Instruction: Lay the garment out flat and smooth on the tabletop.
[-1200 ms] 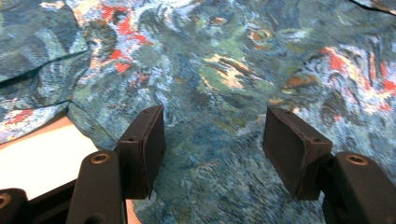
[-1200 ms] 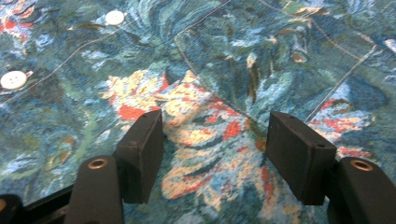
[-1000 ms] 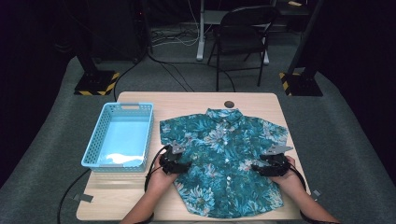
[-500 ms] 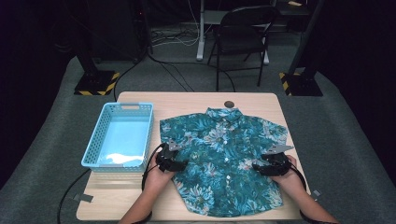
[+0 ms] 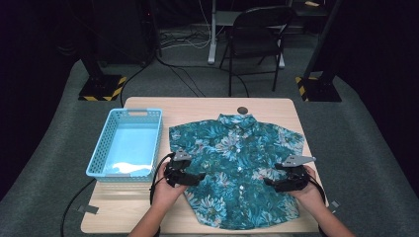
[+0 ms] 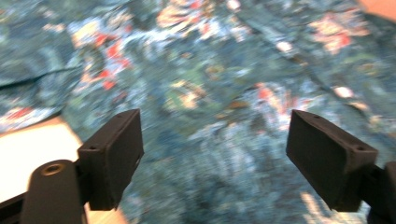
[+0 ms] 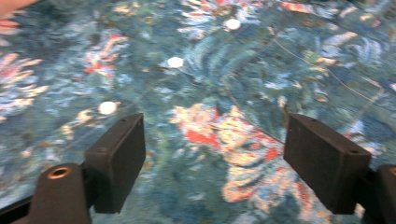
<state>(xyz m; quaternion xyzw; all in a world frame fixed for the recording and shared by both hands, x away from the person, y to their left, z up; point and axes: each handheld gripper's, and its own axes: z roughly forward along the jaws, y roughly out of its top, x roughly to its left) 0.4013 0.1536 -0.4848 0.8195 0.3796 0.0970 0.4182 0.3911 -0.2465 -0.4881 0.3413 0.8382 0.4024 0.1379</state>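
Observation:
A teal floral short-sleeved shirt (image 5: 237, 163) lies spread flat, front up, on the wooden table (image 5: 197, 106). My left gripper (image 5: 199, 178) hovers over the shirt's left lower side and points right. In the left gripper view the left gripper (image 6: 215, 126) is open above blurred fabric (image 6: 210, 70); its jaws have just been opening and nothing is between them. My right gripper (image 5: 268, 183) hovers over the shirt's right lower side and points left. The right gripper (image 7: 215, 128) is open too, jaws just opened wider, with only printed cloth and white buttons (image 7: 175, 61) below.
An empty light-blue plastic basket (image 5: 127, 143) stands on the table's left part, close to my left hand. A small dark round disc (image 5: 242, 110) sits by the far table edge above the collar. A black chair (image 5: 257, 34) stands behind the table.
Both grippers have lifted a little off the shirt's sides and their jaws stand wider apart. The shirt stays flat on the table.

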